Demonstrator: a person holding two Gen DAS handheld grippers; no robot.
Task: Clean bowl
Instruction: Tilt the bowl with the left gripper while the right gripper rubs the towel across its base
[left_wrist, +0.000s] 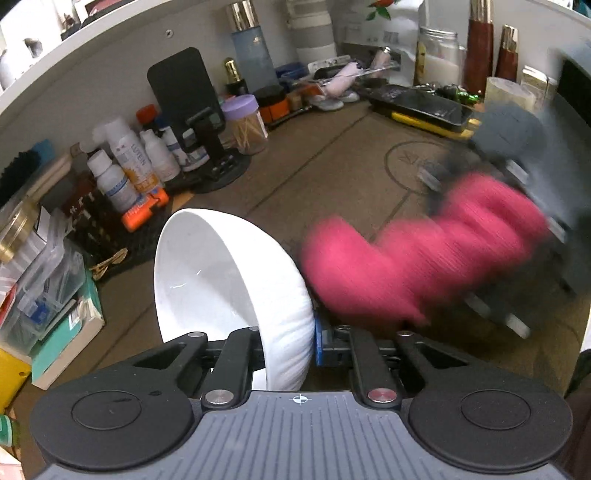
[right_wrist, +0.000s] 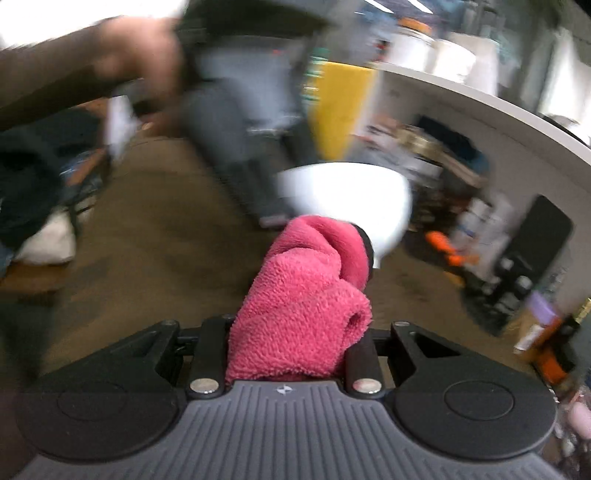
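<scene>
A white bowl hangs tilted on its side above the brown desk mat, its inside turned to the left in the left wrist view. My left gripper is shut on the bowl's rim, with one finger inside and a blue pad against the outer wall. My right gripper is shut on a bunched pink cloth, whose far end meets the outer wall of the bowl. From the left wrist the pink cloth shows blurred, just right of the bowl. A person's hand holds the left gripper.
Bottles, a black phone stand and a purple-lidded jar line the back left. Boxes and a clear case crowd the left edge. A black tray on a yellow base sits at the back right.
</scene>
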